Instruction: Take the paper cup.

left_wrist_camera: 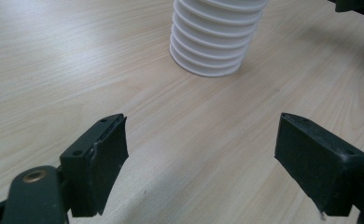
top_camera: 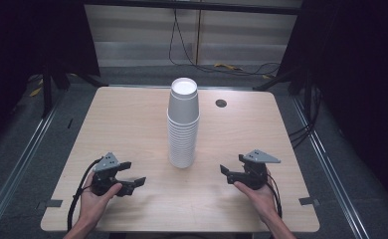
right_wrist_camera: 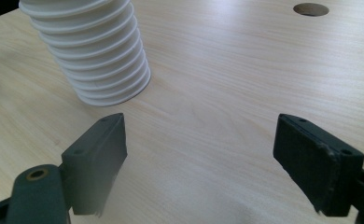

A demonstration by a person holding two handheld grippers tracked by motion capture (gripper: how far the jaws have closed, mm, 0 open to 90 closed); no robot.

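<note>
Tall stack of white paper cups (top_camera: 183, 124), nested upside down with rims to the table, stands upright near the middle of the pale wood-grain tabletop (top_camera: 132, 124). The ribbed lower rims (left_wrist_camera: 210, 46) show clearly in the left gripper view, at top centre; in the right gripper view the same rims (right_wrist_camera: 96, 60) sit at upper left.

Your left black two-jaw gripper (top_camera: 132, 175) rests low near the table's front edge, to the left of the stack and apart from it. Jaws spread wide, nothing between them but bare wood. Your left hand (top_camera: 95, 196) grips it from behind.

Your right black two-jaw gripper (top_camera: 228, 173) sits to the right of the stack, also near the front edge and clear of the cups. Jaws likewise spread wide and holding nothing. Your right hand (top_camera: 259, 191) wraps the handle.

The two grippers flank the stack, jaws pointing inward toward it. A small round dark hole (top_camera: 221, 103) lies in the tabletop just right of the stack's top, toward the far edge.
</note>
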